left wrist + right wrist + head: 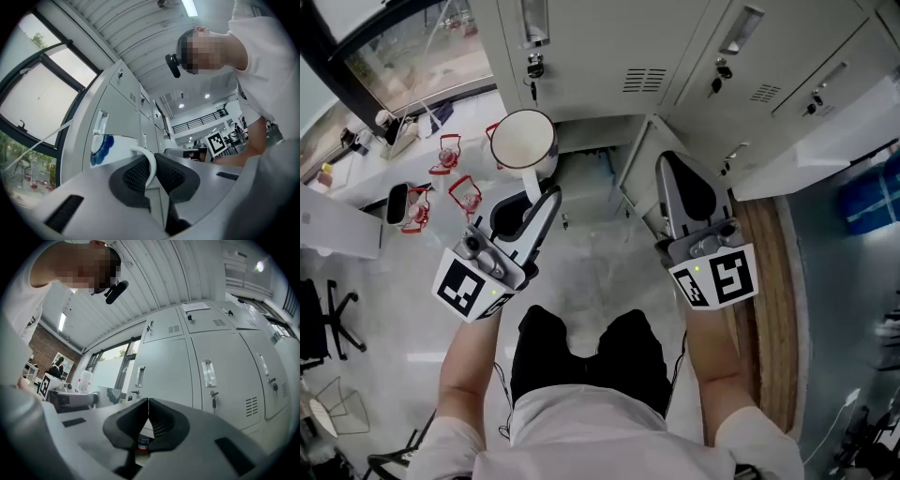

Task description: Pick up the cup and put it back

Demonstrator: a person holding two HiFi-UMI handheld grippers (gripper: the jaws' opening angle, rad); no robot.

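A white cup (523,142) with a blue pattern on its side hangs in the air in front of the grey lockers, held by its handle. My left gripper (532,194) is shut on that handle; in the left gripper view the white handle (149,165) runs between the two black pads and the cup body (115,147) sits just beyond them. My right gripper (684,192) is level with it on the right, shut with its pads touching and nothing between them (148,414).
A wall of grey lockers (694,66) stands directly ahead, with one lower door (639,173) swung open between the grippers. A wooden board (773,300) lies at the right. A white table (403,159) with red-trimmed items is at the left.
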